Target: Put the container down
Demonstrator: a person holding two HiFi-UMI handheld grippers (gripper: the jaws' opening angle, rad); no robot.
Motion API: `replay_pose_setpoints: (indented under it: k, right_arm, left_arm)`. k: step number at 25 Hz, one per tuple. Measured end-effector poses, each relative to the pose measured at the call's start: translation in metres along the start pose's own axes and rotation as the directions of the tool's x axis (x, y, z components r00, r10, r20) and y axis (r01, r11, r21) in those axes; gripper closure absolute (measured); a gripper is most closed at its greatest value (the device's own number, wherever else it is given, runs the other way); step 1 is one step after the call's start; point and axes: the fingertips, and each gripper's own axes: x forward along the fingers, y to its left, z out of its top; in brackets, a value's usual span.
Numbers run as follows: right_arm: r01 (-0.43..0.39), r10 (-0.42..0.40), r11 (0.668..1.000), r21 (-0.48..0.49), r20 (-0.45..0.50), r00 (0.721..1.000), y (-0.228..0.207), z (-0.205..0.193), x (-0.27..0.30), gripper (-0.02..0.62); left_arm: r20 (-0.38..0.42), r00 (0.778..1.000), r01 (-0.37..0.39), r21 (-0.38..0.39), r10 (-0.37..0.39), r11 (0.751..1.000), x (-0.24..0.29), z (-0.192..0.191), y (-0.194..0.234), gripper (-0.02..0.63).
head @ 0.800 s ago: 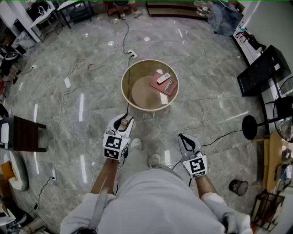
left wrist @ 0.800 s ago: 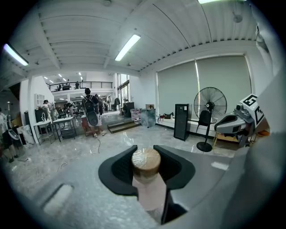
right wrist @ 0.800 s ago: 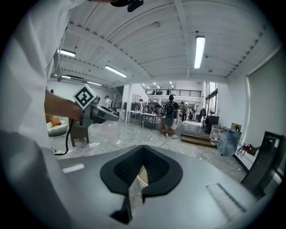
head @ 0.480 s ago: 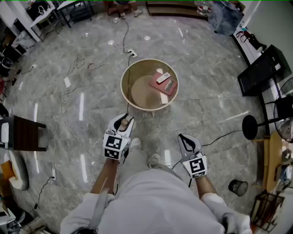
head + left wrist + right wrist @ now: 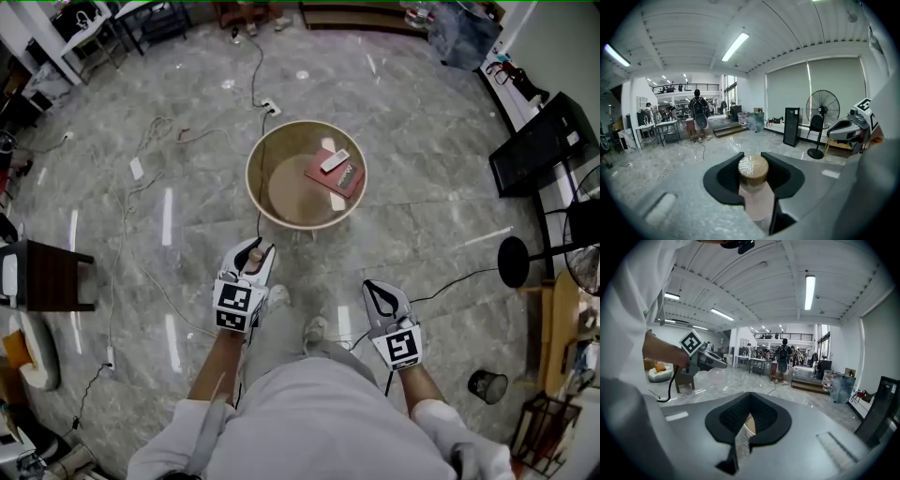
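My left gripper [image 5: 249, 262] [image 5: 752, 159] is shut on a small container [image 5: 756, 201] with a pale pink body and a round brown cap [image 5: 254, 253]. Its dark pads press on both sides just below the cap. I hold it at waist height above the marble floor, short of the round wooden table [image 5: 267, 202]. My right gripper [image 5: 380, 292] [image 5: 748, 398] is shut with nothing in it, level with the left and about a forearm's length to its right.
On the round table lie a red book [image 5: 336, 176] and a white remote [image 5: 335, 160]. Cables [image 5: 150, 141] trail over the floor at left. A dark stool [image 5: 52, 275] stands at left, a fan base [image 5: 512, 261] and a small bin [image 5: 487, 382] at right. A person with a backpack [image 5: 698, 115] stands far off.
Both grippers sit a touch lower in the head view. The left still holds the container the same way and the right stays shut.
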Motion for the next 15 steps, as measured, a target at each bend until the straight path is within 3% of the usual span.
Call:
replay_pose_setpoints:
  k: [15]
  right_arm:
    - [-0.015,0.014,1.0,-0.011,-0.041,0.999,-0.026,-0.005,0.103,0.589]
  left_arm:
    - [-0.008,1.0,0.011,0.002,-0.011,1.0,0.084,-0.023,0.064,0.489]
